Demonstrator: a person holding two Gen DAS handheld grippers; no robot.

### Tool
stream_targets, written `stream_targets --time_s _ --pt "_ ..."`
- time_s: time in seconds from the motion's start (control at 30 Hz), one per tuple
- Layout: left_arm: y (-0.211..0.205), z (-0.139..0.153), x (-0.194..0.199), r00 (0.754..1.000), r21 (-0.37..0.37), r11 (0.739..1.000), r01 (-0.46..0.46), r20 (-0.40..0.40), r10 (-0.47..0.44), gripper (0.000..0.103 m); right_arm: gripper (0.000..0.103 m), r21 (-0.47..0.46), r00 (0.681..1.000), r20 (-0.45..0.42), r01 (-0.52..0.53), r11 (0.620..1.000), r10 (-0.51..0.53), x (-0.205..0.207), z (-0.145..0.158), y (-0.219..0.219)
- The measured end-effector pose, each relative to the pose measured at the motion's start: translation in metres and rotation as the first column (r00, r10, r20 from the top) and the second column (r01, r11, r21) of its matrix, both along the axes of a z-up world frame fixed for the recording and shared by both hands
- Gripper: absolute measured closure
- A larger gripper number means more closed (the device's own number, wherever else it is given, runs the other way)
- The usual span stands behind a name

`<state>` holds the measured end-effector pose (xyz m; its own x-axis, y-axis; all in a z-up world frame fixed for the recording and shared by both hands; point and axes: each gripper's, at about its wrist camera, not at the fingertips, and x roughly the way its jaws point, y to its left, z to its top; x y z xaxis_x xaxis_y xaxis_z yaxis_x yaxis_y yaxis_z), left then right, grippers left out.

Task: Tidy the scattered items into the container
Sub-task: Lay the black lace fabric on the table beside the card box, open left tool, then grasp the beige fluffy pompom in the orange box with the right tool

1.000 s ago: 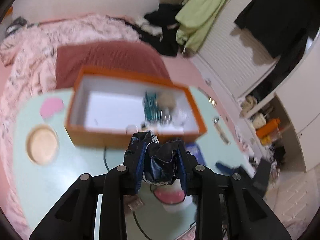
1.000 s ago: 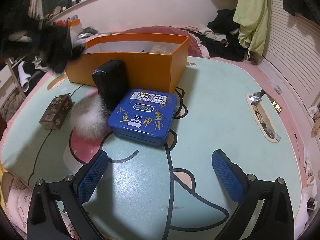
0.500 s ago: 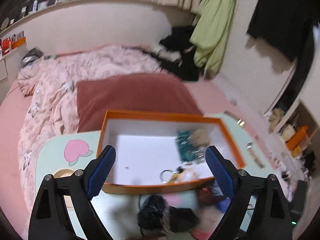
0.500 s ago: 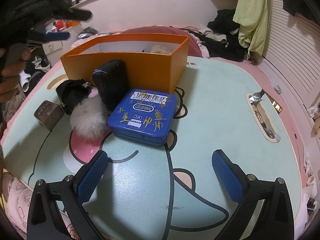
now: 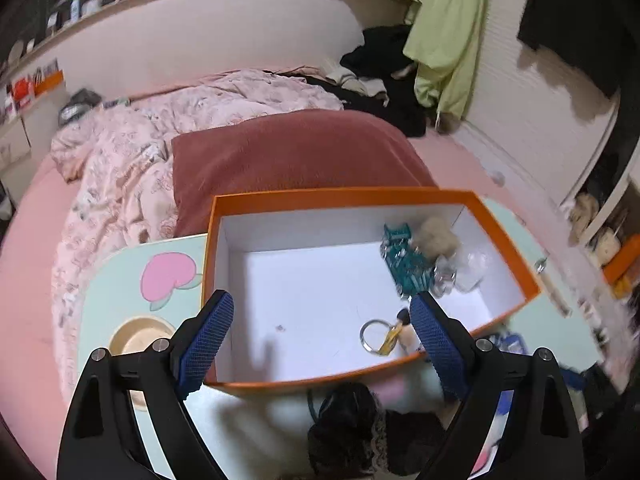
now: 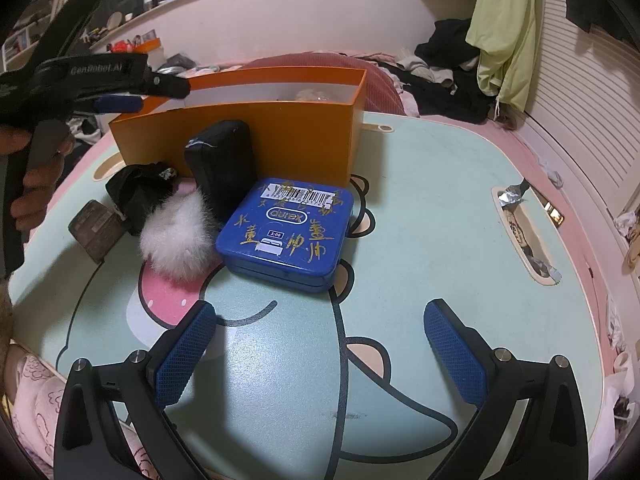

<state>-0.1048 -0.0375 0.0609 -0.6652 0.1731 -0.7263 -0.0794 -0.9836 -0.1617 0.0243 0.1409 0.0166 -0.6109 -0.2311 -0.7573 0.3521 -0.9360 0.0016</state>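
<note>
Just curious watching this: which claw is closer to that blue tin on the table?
Right. The right claw hangs open just in front of the blue tin. The left claw is open farther off, above the orange box's near edge.

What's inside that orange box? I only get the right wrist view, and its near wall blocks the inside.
Observer: The left wrist view looks down into the orange box. A teal plastic item lies toward its back right.
Visitor: Anything else in there?
Observer: A metal key ring with a yellow tag lies near the front wall.
Visitor: So is it full?
Observer: No, its left half is mostly bare white.
</note>
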Motion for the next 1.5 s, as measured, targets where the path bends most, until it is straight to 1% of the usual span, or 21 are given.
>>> stream_targets --time_s 0.07,0.13,0.2,0.27,0.37,0.47,0.5,0.6,0.67,0.73,0.77,0.8,0.9,0.97,1.03,1.1,1.17,1.2,1.23,1.33,1.5 --pt "-0.006 0.008 0.007 0.999 0.056 0.998 -0.005 -0.038 0.007 0.013 0.0 0.0 1.0 0.0 0.0 1.0 0.0 0.0 0.0 0.0" --pt "-0.008 0.023 0.027 0.993 0.085 0.996 -0.016 -0.119 0.026 0.013 0.0 0.0 1.0 0.003 0.002 1.0 -0.002 0.0 0.0 -0.001" --pt "-0.006 0.036 0.057 0.98 0.076 0.997 -0.027 -0.196 0.042 0.013 0.0 0.001 1.0 0.009 0.001 1.0 -0.001 0.0 0.002 -0.003" --pt "-0.004 0.039 0.081 0.974 0.063 0.997 -0.036 -0.219 0.049 0.009 0.0 0.005 1.0 0.02 0.006 1.0 -0.006 0.0 0.003 -0.004" --pt "0.001 0.02 0.114 0.983 0.07 0.997 -0.027 -0.182 0.04 0.006 0.0 0.01 1.0 0.022 0.011 1.0 -0.011 0.001 0.004 -0.005" --pt "0.014 -0.019 0.133 0.998 0.038 0.999 -0.025 -0.059 0.027 0.006 0.0 0.01 1.0 0.029 0.012 1.0 -0.013 0.002 0.004 -0.006" --pt "0.017 -0.027 0.136 0.999 0.02 0.999 -0.032 -0.04 0.032 0.006 0.0 0.003 0.999 0.033 0.014 1.0 -0.014 0.002 0.005 -0.005" --pt "0.029 -0.044 0.148 0.999 -0.044 0.998 -0.038 -0.019 0.037 0.006 0.0 -0.042 0.999 0.033 0.023 0.999 -0.022 -0.006 0.012 0.002" --pt "0.033 -0.047 0.15 0.999 -0.062 0.997 -0.038 -0.015 0.037 0.006 0.001 -0.044 1.0 0.027 -0.005 0.999 0.007 -0.007 0.019 0.003" --pt "0.039 -0.056 0.143 0.998 -0.101 0.994 -0.039 0.04 0.043 0.005 0.005 -0.029 1.0 -0.003 -0.026 0.999 0.025 -0.011 0.033 0.001" --pt "0.041 -0.058 0.14 0.997 -0.144 0.988 -0.049 0.049 0.057 0.002 0.008 -0.031 0.999 -0.017 -0.031 0.999 0.031 -0.015 0.041 0.001" --pt "0.043 -0.059 0.137 0.997 -0.159 0.985 -0.06 0.047 0.068 0.0 0.011 -0.038 0.999 -0.022 -0.039 0.999 0.038 -0.018 0.047 0.0" --pt "0.042 -0.058 0.136 0.996 -0.153 0.986 -0.065 0.049 0.073 0.0 0.014 -0.091 0.996 -0.032 -0.084 0.992 0.081 -0.039 0.08 -0.009" --pt "0.042 -0.057 0.138 0.996 -0.149 0.987 -0.065 0.044 0.073 0.0 0.017 -0.11 0.996 -0.027 -0.091 0.99 0.089 -0.066 0.103 -0.019" --pt "0.041 -0.056 0.14 0.997 -0.149 0.987 -0.066 0.04 0.072 0.0 0.031 -0.111 0.994 -0.006 -0.106 0.988 0.106 -0.092 0.117 -0.032" --pt "0.042 -0.057 0.142 0.997 -0.148 0.987 -0.065 0.039 0.072 0.0 0.054 -0.124 0.991 0.048 -0.115 0.986 0.121 -0.122 0.123 -0.046" --pt "0.041 -0.058 0.141 0.997 -0.148 0.987 -0.065 0.038 0.071 0.0 0.067 -0.16 0.979 0.149 -0.112 0.981 0.136 -0.157 0.118 -0.059" --pt "0.042 -0.059 0.138 0.997 -0.147 0.987 -0.064 0.038 0.071 0.0 0.069 -0.167 0.974 0.185 -0.101 0.981 0.132 -0.17 0.114 -0.066" --pt "0.042 -0.059 0.137 0.997 -0.147 0.987 -0.064 0.038 0.07 0.0 0.069 -0.15 0.971 0.208 -0.086 0.985 0.117 -0.183 0.109 -0.072" --pt "0.042 -0.06 0.137 0.997 -0.145 0.988 -0.062 0.036 0.068 0.0 0.069 -0.017 0.97 0.24 -0.03 0.999 0.034 -0.207 0.087 -0.088" --pt "0.041 -0.06 0.136 0.997 -0.143 0.988 -0.061 0.034 0.066 0.0 0.068 0.042 0.957 0.285 0.035 0.999 -0.045 -0.224 0.062 -0.092"
